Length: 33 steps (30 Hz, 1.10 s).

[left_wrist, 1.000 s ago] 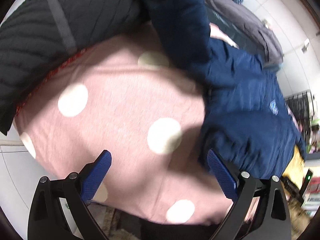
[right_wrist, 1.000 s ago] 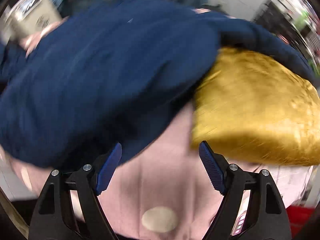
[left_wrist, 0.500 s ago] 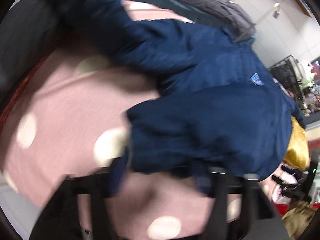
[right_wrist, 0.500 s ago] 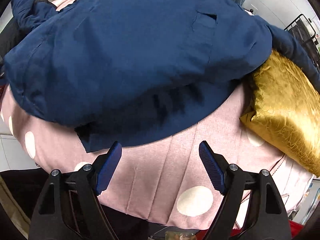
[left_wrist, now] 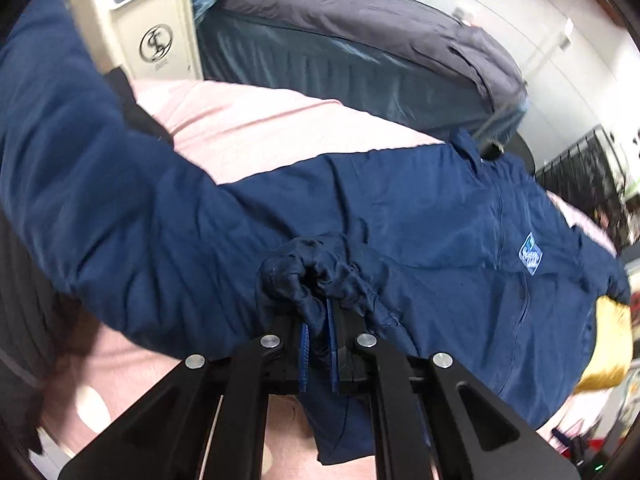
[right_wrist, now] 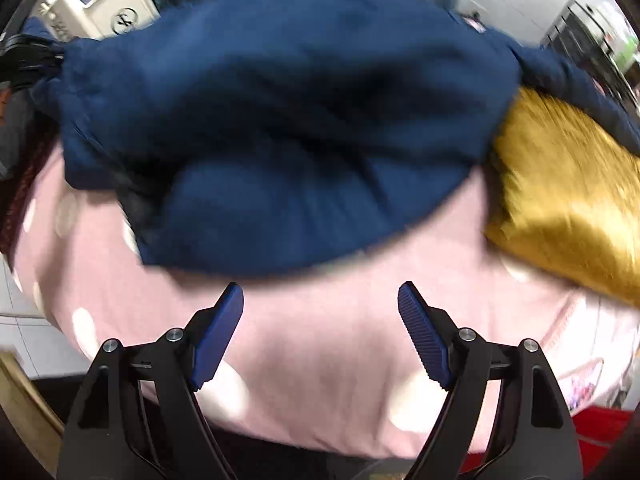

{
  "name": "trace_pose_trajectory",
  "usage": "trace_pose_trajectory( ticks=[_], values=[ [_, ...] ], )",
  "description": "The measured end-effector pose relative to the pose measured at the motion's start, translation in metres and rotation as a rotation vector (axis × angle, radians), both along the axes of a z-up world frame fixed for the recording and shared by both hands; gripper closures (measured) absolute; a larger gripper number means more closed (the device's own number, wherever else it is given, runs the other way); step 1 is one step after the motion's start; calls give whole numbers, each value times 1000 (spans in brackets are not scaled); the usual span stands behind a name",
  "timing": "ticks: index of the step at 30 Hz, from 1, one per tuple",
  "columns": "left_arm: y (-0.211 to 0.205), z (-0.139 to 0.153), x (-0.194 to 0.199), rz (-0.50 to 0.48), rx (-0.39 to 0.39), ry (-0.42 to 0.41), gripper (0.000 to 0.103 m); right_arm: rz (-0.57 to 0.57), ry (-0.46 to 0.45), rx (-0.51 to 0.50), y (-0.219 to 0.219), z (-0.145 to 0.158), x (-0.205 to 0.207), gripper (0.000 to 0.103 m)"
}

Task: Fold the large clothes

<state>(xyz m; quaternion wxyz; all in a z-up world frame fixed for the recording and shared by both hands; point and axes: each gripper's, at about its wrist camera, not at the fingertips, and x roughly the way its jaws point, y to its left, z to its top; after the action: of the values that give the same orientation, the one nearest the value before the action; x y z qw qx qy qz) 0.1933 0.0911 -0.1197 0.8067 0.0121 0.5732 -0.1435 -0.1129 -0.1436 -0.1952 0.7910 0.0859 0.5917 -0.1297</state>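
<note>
- On my left wrist feed, the left gripper (left_wrist: 318, 320) has its two blue pads pressed together on a bunched fold of the navy jacket (left_wrist: 400, 220); crumpled cloth bulges out just past the fingertips.
- My right wrist feed shows what the left one cannot: the right gripper (right_wrist: 320, 300) with its jaws spread wide and nothing between them, poised over bare pink blanket (right_wrist: 320, 360) just short of the jacket's (right_wrist: 300, 120) near hem. That view is motion-blurred.
- The jacket lies spread across the pink, white-dotted blanket, one sleeve (left_wrist: 80, 160) reaching toward the upper left of the left feed.
- A gold cushion (right_wrist: 568, 200) sits against the jacket's right edge; in the right feed I see it large, in the left only a sliver (left_wrist: 612, 344).
- Only the left feed gives me the small light-blue chest patch (left_wrist: 530, 254) on the jacket; its lettering is too small for me to read.
- A cream-coloured machine (left_wrist: 148, 28) behind the blanket carries a round emblem and a small panel; I can read no words on it.
- A dark-covered mattress (left_wrist: 360, 48) stands behind the blanket.
</note>
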Motion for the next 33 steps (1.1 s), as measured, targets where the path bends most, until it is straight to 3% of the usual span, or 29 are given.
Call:
trace_pose_trajectory(
  ticks=[3, 6, 9, 11, 13, 15, 21, 24, 29, 33],
  values=[
    [1, -4, 0, -9, 5, 9, 96, -27, -45, 60, 11, 5, 29, 24],
    [9, -7, 1, 0, -27, 33, 96, -22, 10, 86, 19, -10, 66, 24],
    [14, -7, -4, -17, -35, 34, 96, 16, 131, -71, 33, -38, 86, 24],
    [16, -7, -9, -35, -32, 32, 96, 24, 204, -155, 34, -51, 87, 36],
    [17, -6, -14, -56, -24, 23, 96, -4, 171, -96, 23, -42, 79, 68],
    [17, -6, -20, -79, -12, 15, 96, -53, 126, -114, 9, -22, 64, 85],
    [14, -9, -39, -167, -26, 46, 96, -384, -98, 47, -70, 68, -32, 88],
    [3, -6, -57, -254, -70, 94, 95, -542, -148, 106, -104, 84, -89, 88],
    [-19, -7, -112, -452, 27, 109, 95, -741, -80, 267, -104, 62, -167, 88],
    [-6, -30, -139, -481, 48, 192, 95, -737, 122, 215, -61, 23, -188, 88]
  ],
)
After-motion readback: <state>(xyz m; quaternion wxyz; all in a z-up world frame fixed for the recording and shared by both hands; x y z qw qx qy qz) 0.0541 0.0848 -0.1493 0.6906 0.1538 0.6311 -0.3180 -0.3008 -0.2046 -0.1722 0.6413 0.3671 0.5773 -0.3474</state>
